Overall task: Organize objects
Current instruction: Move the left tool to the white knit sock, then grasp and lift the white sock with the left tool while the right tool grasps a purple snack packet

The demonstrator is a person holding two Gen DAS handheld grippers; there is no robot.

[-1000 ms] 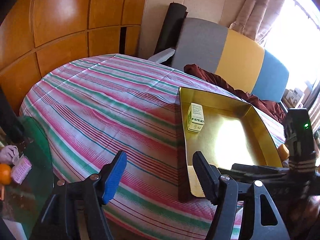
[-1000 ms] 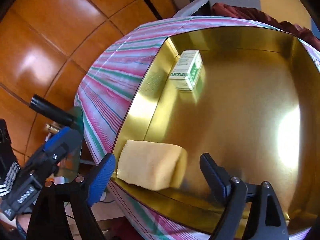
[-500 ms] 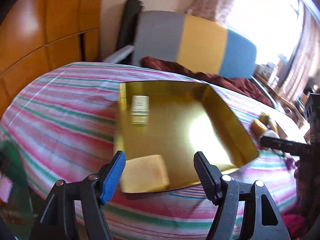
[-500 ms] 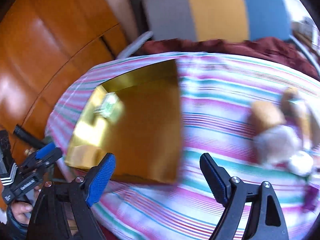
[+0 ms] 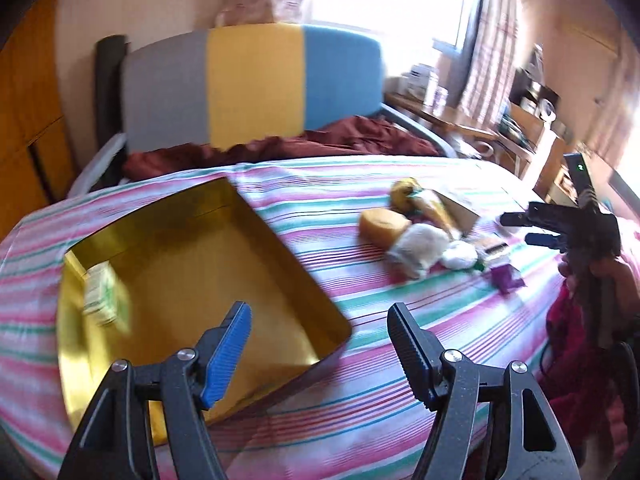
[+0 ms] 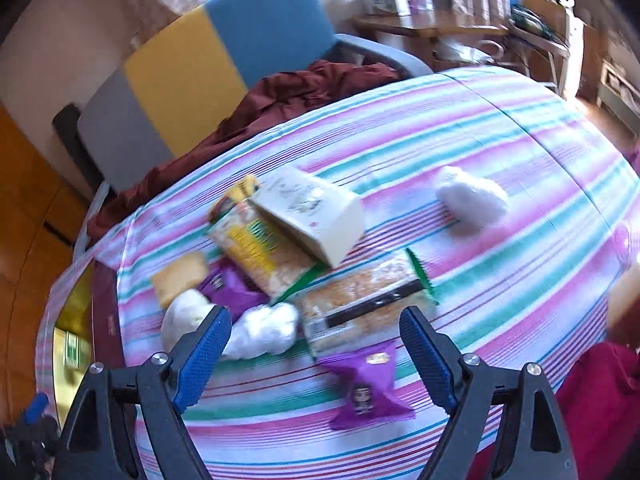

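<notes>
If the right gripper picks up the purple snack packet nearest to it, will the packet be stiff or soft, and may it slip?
The purple packet looks like a puffed foil pouch, so it is probably light and would dent under the fingers. Its glossy skin may slip. It lies flat on the striped cloth, so it should not roll.

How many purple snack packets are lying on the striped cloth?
2: one purple packet lies nearest the camera, alone; the other purple packet sits partly under the yellow bag in the pile. More may be hidden.

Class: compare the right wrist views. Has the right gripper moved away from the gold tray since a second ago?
Yes. The right gripper swung right, away from the gold tray, now at the left edge, and hangs over the snack pile.
</notes>
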